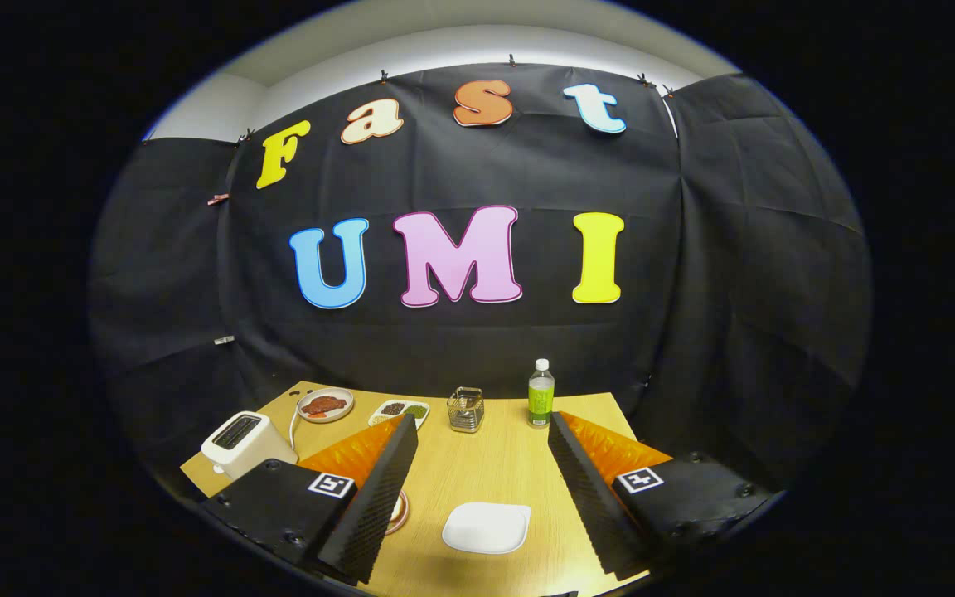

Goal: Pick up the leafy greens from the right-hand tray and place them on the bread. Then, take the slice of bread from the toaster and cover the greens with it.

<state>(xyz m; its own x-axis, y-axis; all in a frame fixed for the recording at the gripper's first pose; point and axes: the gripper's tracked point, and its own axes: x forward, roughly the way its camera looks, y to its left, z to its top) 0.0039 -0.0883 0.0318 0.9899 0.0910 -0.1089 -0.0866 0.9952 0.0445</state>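
Observation:
My gripper [482, 427] is open and held high above a wooden table [486, 473], with nothing between its fingers. Just past the left fingertip lies a small white two-part tray [399, 410], one part holding something dark and the other something green [416, 410]. A white toaster [241, 439] stands to the left of the left finger; its top slot looks dark and I cannot make out bread in it. A round plate edge [400, 512] peeks out from behind the left finger, its contents hidden. An empty white square plate [487, 527] lies on the table between the fingers.
A round plate with red food [325, 405] sits behind the toaster. A wire basket [466, 410] and a green-labelled bottle [540, 394] stand along the table's far edge, against the black cloth wall.

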